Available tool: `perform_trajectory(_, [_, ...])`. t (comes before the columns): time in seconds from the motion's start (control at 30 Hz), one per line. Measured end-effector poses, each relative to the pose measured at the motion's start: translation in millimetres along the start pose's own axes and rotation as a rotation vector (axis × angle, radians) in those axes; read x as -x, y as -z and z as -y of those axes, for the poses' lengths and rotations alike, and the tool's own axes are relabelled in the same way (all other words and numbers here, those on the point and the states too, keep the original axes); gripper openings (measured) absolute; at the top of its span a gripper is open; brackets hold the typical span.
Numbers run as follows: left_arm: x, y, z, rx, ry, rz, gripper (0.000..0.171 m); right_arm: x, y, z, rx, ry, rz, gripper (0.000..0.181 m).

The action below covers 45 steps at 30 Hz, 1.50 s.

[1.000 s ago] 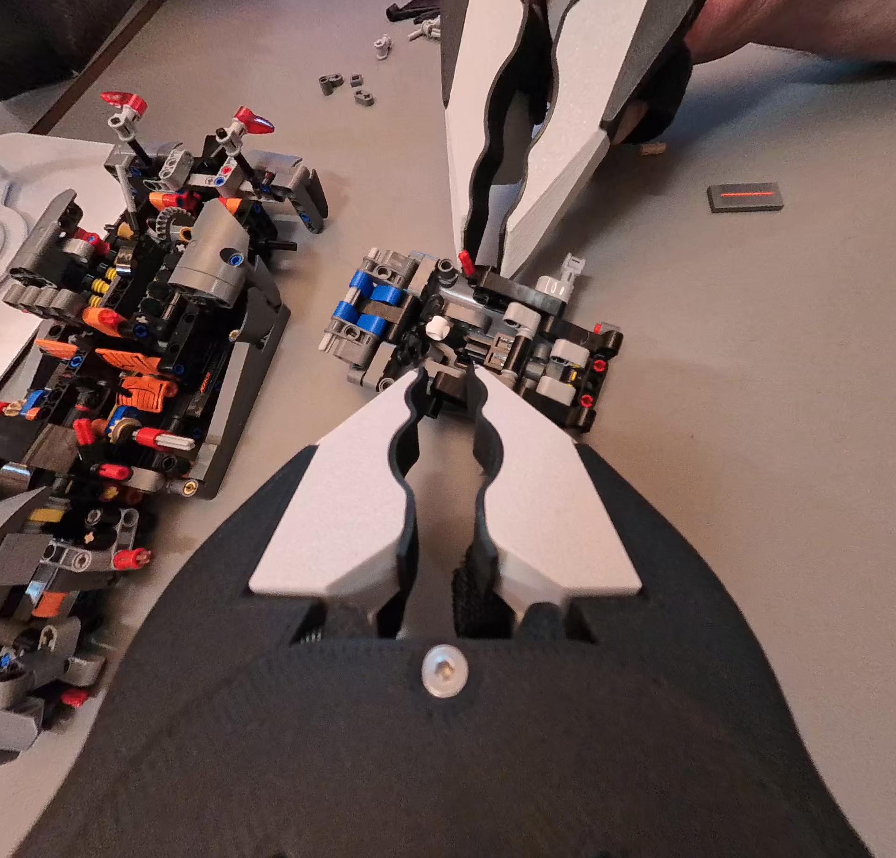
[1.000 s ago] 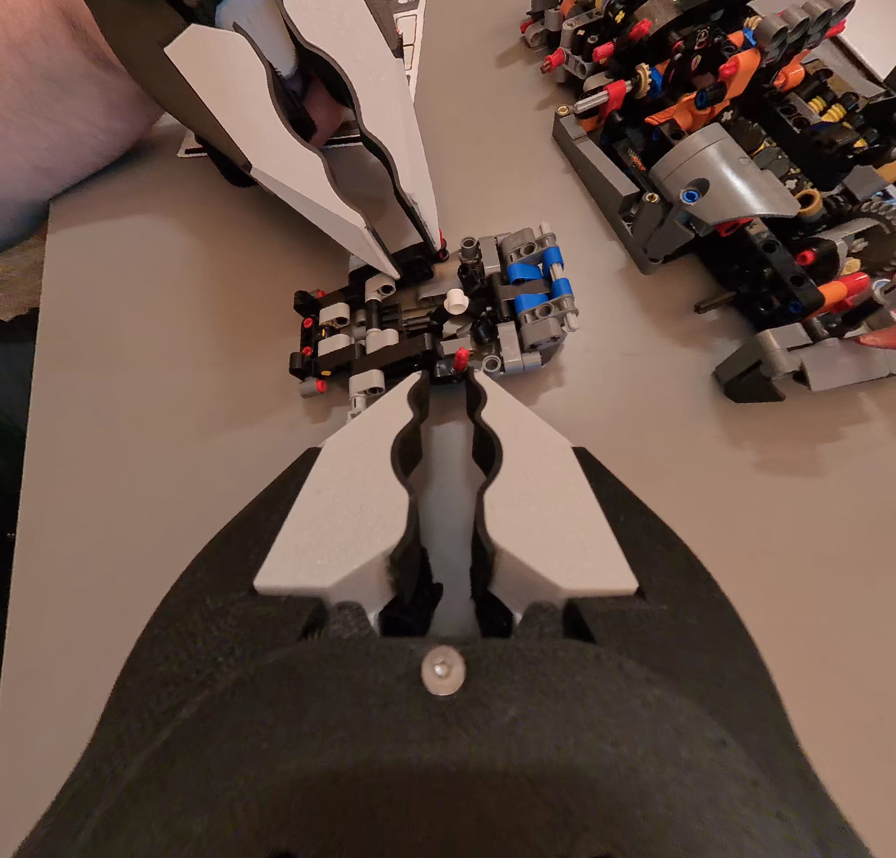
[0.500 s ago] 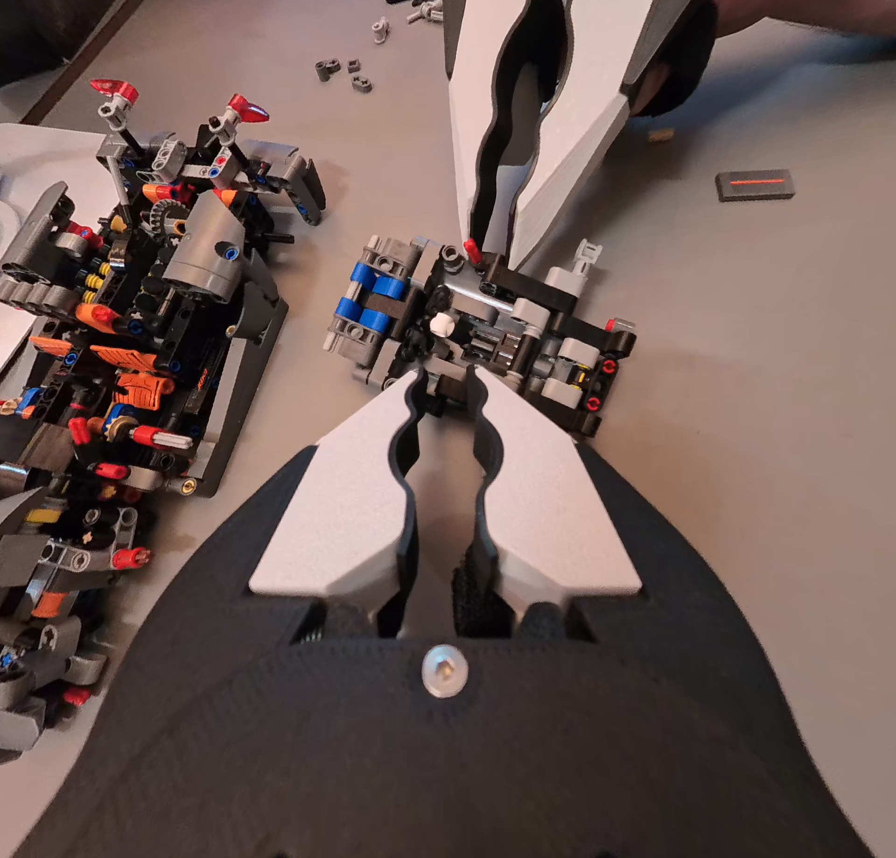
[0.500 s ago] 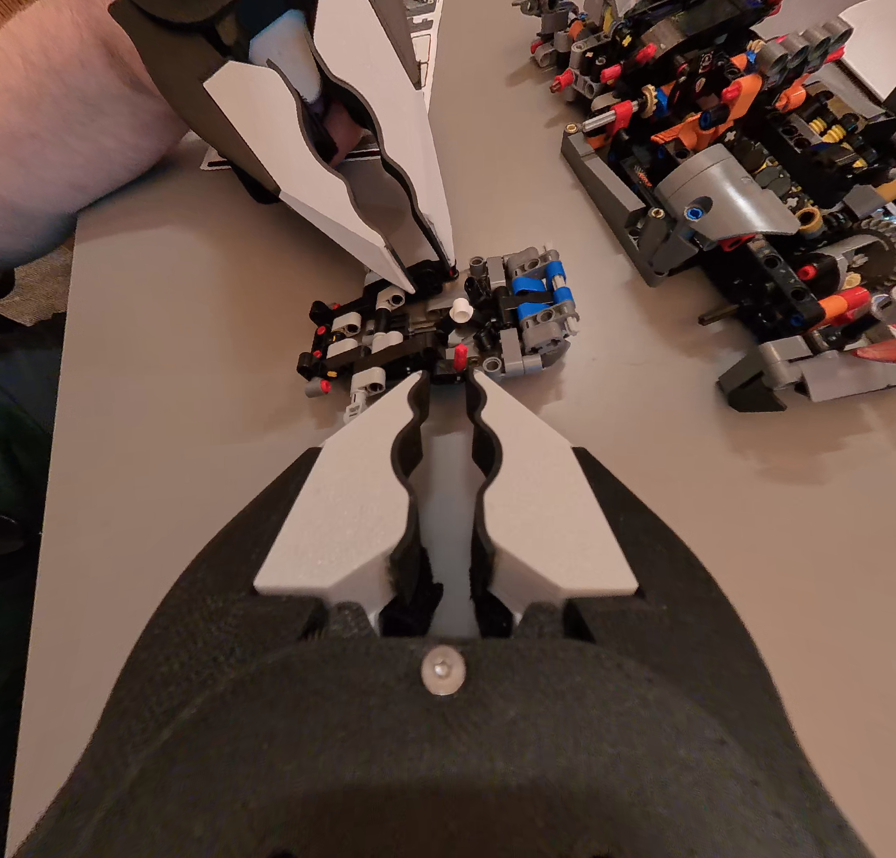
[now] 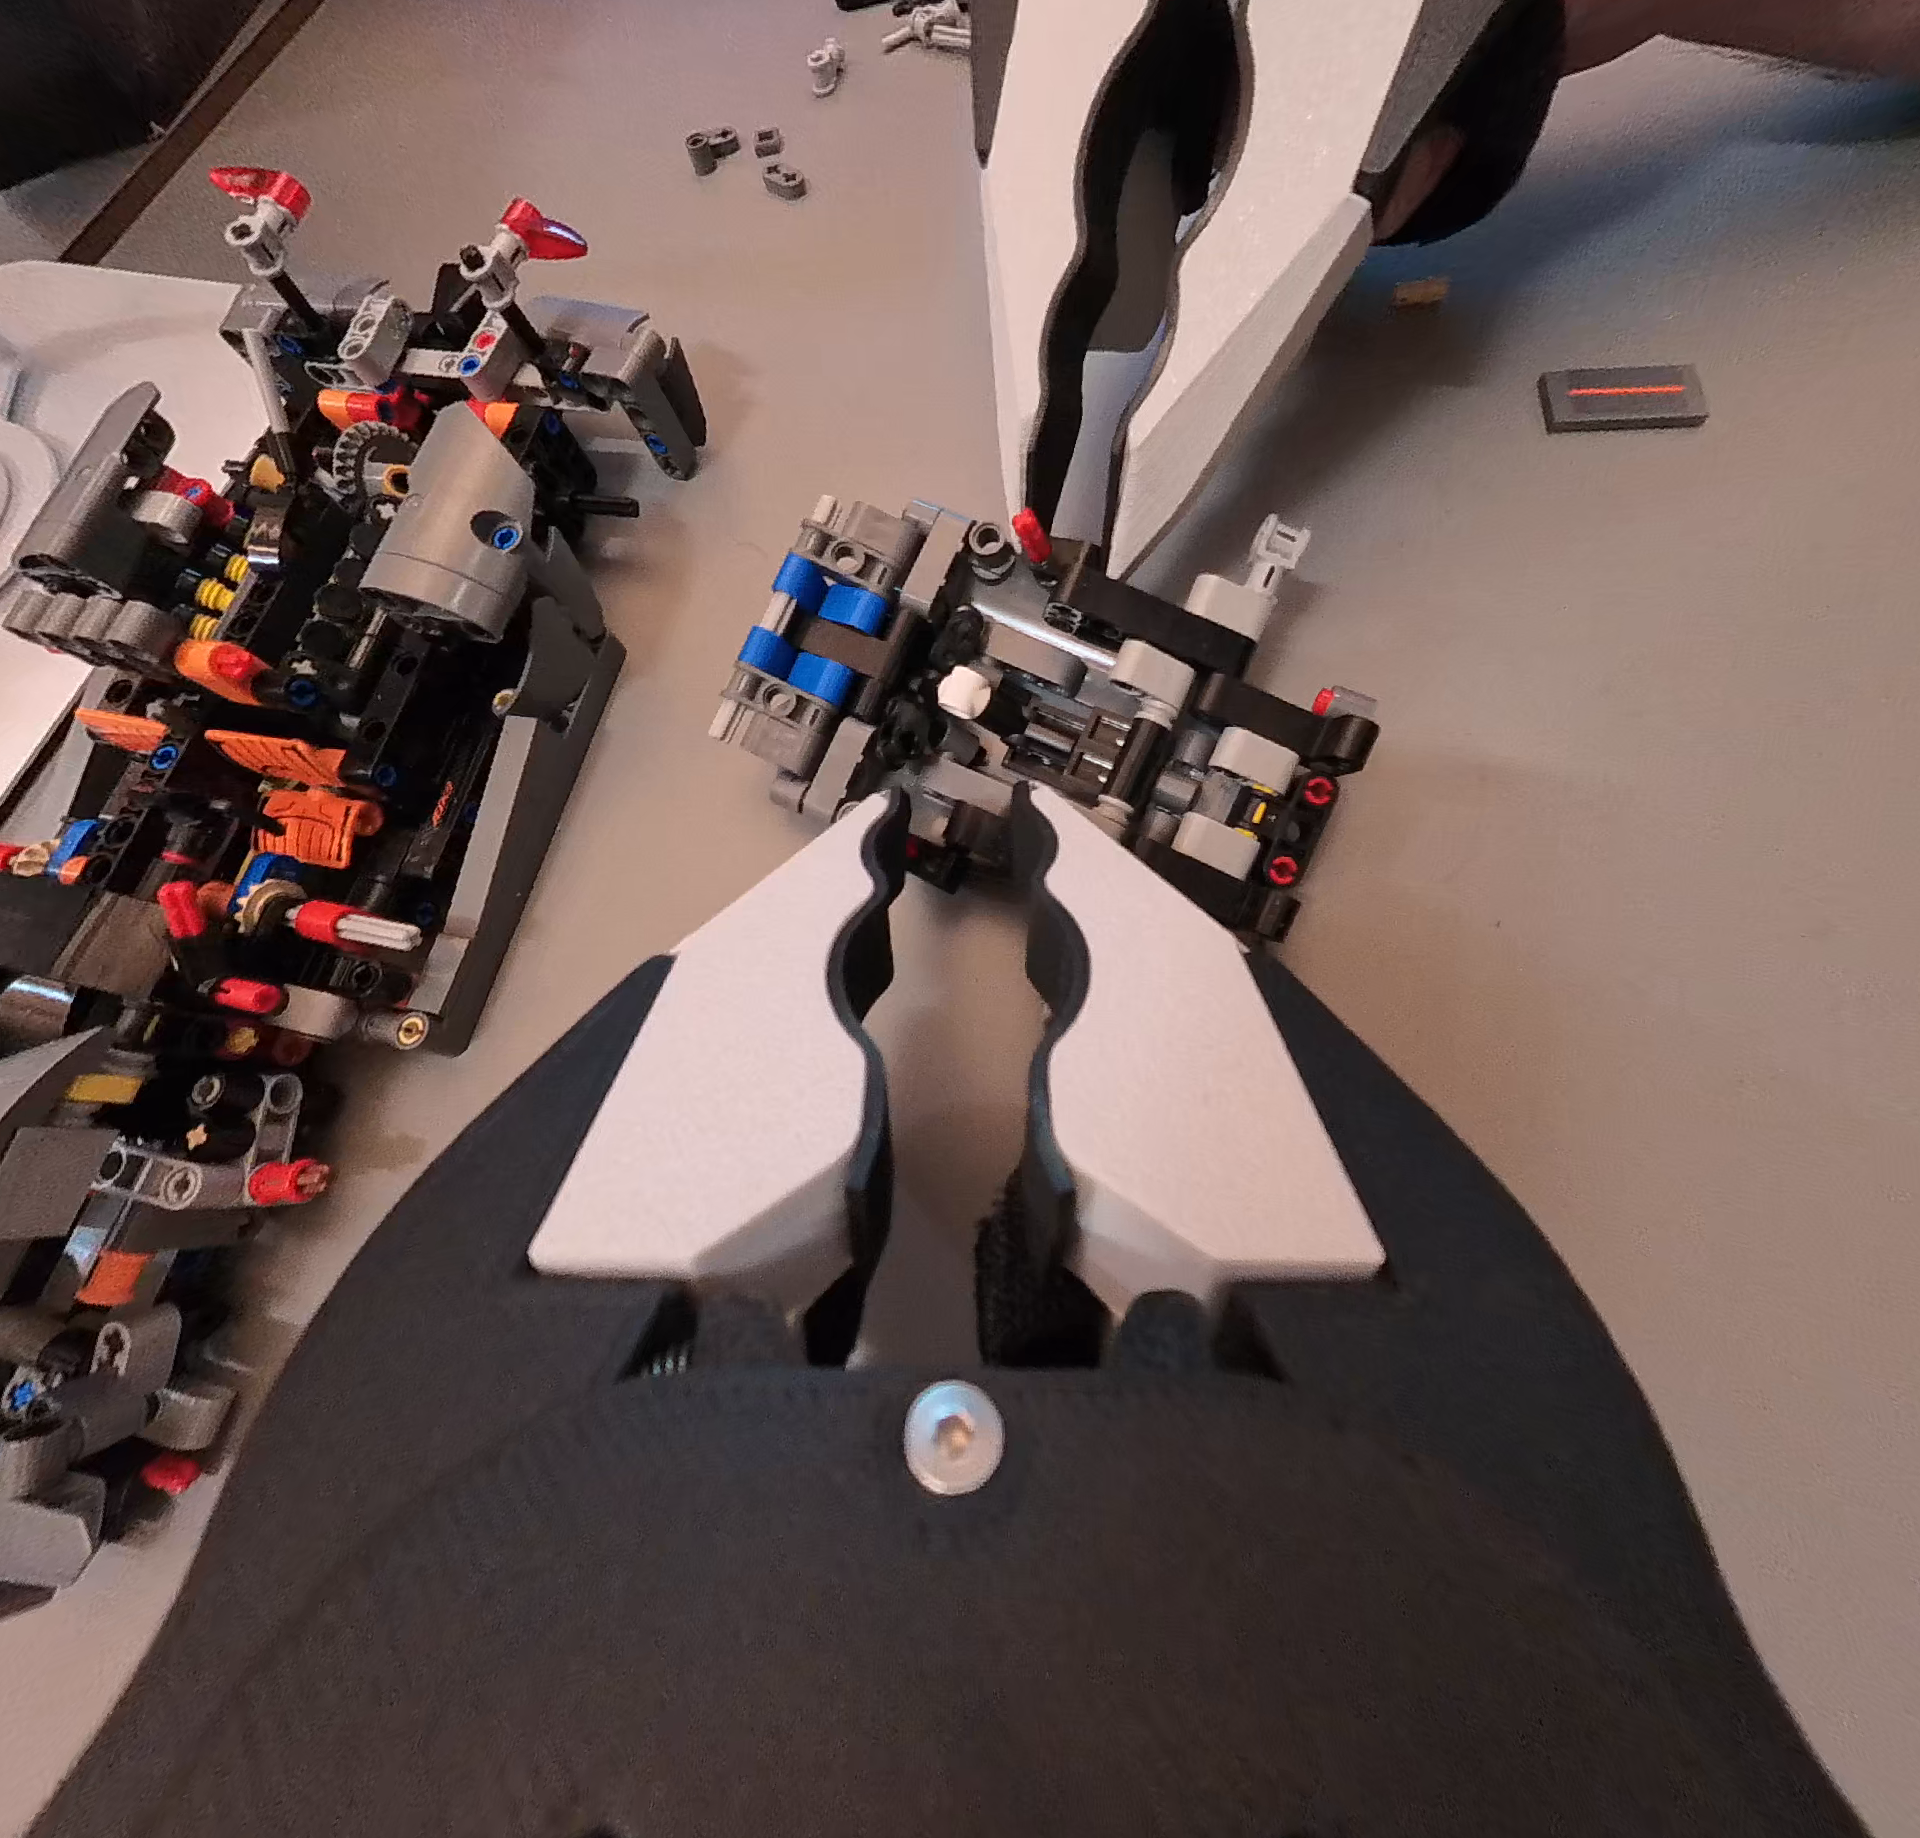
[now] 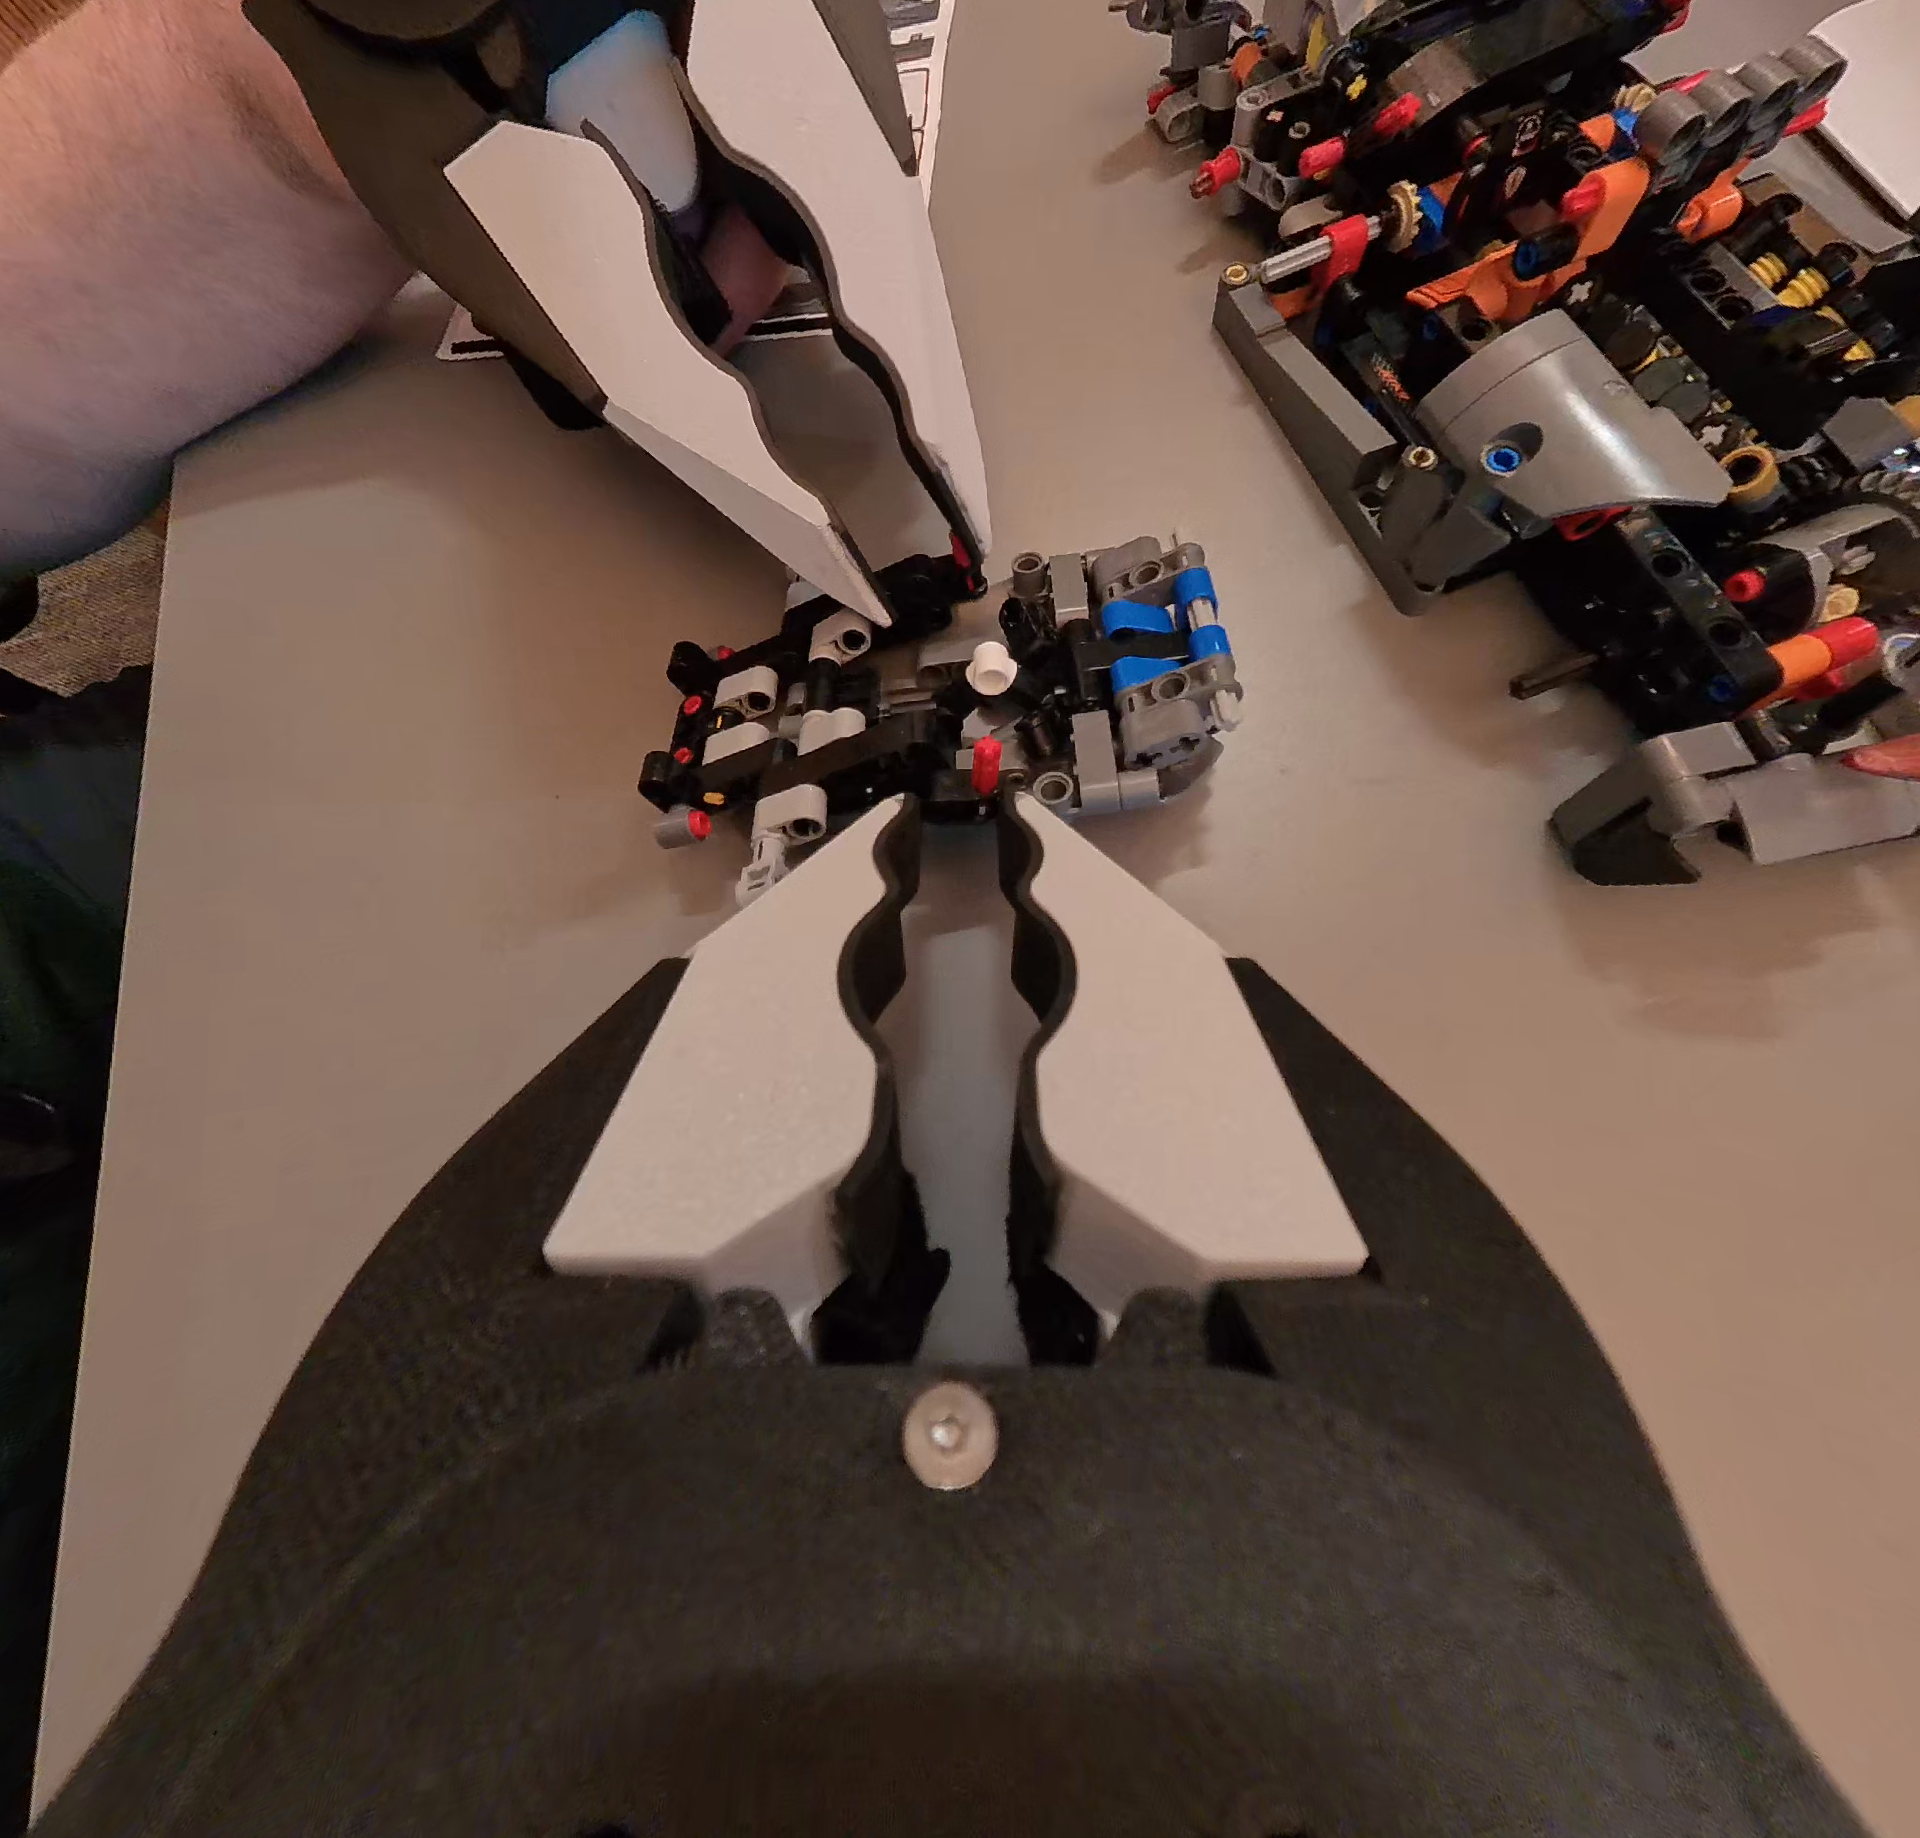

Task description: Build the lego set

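A small black and grey lego sub-assembly (image 5: 1039, 666) with blue parts at one end lies on the grey table. It also shows in the right wrist view (image 6: 935, 708). My left gripper (image 5: 961, 817) is shut on its near edge, with a grey and black part between the tips. My right gripper (image 6: 961, 812) is shut on the opposite edge, on a black part just below a red pin (image 6: 984, 760). Each gripper shows in the other's view, coming down from the top: the right gripper (image 5: 1075, 541) and the left gripper (image 6: 925, 583).
A large, partly built model (image 5: 312, 645) in black, grey and orange stands beside the sub-assembly, also in the right wrist view (image 6: 1610, 386). Loose small grey parts (image 5: 748, 152) and a black tile with a red line (image 5: 1621, 398) lie farther off. A printed sheet (image 6: 914, 22) lies behind. Tip to tip, the grippers are about 5 cm apart.
Both grippers stay on the sub-assembly. It has shifted and turned slightly on the table with them; its black end moved a little to the right in the left wrist view.
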<state>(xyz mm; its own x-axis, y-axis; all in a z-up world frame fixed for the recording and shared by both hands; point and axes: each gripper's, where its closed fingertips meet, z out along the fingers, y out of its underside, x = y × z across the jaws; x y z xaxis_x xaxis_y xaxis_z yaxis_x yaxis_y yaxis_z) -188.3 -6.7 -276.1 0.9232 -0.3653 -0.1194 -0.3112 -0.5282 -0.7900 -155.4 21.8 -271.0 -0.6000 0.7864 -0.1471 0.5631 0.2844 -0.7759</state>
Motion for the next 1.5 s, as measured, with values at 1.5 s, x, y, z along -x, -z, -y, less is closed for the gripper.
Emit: perform_trajectory(1.5, [-15.1,6.6,-1.7,0.068,0.028,0.011,0.013,-9.1,-4.6,6.4,0.112,0.103,0.011,0.005])
